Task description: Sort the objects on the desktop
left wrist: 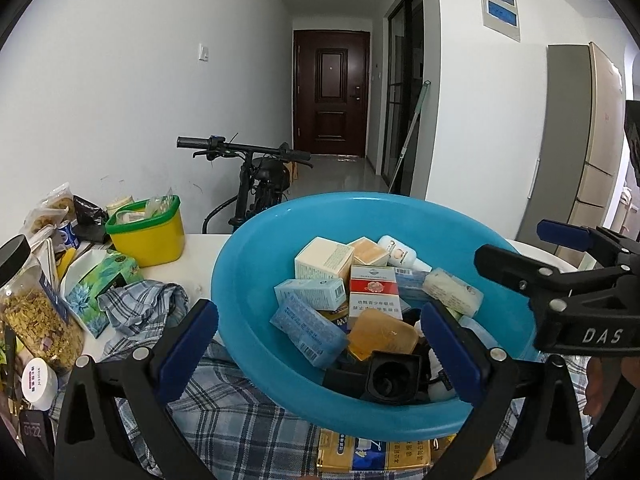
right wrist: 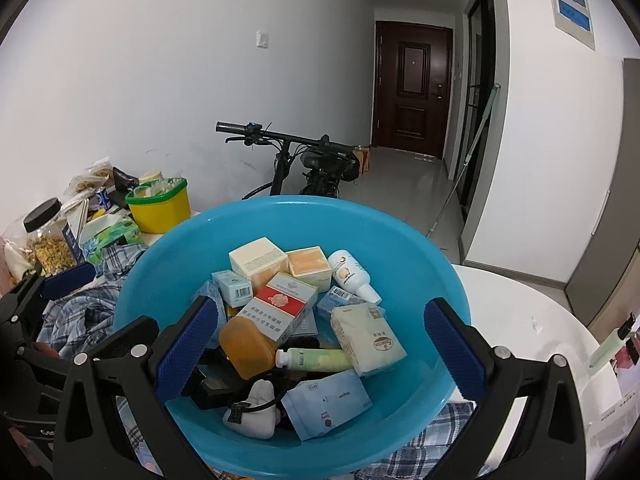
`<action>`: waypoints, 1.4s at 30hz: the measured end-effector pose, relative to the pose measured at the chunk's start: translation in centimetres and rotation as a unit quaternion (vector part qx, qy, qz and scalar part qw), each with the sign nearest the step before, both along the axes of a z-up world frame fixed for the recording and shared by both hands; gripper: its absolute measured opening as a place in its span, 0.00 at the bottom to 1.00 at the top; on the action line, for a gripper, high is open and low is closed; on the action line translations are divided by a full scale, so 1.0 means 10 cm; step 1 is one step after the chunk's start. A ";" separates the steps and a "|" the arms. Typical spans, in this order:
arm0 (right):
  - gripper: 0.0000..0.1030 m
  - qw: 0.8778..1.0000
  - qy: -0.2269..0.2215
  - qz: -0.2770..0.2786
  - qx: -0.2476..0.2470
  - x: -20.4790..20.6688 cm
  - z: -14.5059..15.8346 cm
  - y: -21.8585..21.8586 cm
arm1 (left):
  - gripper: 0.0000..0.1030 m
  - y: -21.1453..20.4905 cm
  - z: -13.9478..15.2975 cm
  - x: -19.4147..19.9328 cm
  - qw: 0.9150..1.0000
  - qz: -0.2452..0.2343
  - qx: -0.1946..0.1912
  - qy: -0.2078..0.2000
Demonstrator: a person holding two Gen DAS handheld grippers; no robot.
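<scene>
A blue plastic basin [left wrist: 248,280] [right wrist: 432,276] sits on a plaid cloth and holds several small items. Among them are a red-and-white cigarette pack [left wrist: 374,292] [right wrist: 280,308], an orange soap case [left wrist: 382,336] [right wrist: 246,346], a cream box [left wrist: 324,258], a white bottle [right wrist: 352,276], a green tube [right wrist: 316,360] and a black lens-like piece [left wrist: 390,376]. My left gripper [left wrist: 320,312] hangs open over the basin's near side, its pads touching nothing. My right gripper [right wrist: 320,306] is open too, above the basin, with nothing held.
A yellow tub with a green rim [left wrist: 148,228], a green tissue box [left wrist: 100,284], a jar of dried flowers [left wrist: 36,308] and snack bags crowd the table's left. The plaid cloth [left wrist: 240,420] covers a yellow-and-blue pack [left wrist: 376,452]. The white round table [right wrist: 520,320] extends right; a bicycle stands behind.
</scene>
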State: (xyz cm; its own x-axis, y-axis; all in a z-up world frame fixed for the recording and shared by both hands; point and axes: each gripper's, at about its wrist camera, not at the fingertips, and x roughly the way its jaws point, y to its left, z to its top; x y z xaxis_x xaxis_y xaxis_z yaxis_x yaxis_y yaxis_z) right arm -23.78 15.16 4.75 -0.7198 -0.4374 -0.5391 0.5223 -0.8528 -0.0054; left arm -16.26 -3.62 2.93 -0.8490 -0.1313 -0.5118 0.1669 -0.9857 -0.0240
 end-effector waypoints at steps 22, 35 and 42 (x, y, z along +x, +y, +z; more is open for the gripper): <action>1.00 0.999 -0.037 0.010 -0.033 1.28 -0.54 0.75 | 1.00 -0.02 0.00 0.01 1.000 -0.003 0.013 -0.001; 1.00 0.997 -0.043 0.003 -0.059 1.37 -0.71 0.85 | 1.00 0.23 -0.02 0.02 0.999 -0.022 -0.032 -0.005; 1.00 0.996 -0.036 -0.008 -0.085 1.37 -0.69 0.98 | 1.00 0.28 0.04 0.16 0.999 -0.022 -0.032 -0.005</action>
State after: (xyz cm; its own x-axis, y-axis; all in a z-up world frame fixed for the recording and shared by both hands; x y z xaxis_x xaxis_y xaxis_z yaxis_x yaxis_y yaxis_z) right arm -10.03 24.91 -2.12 -0.6903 -0.5153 -0.5079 0.5018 -0.8467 0.1769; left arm -14.65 -0.82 3.37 -0.8496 -0.1267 -0.5119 0.1230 -0.9915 0.0413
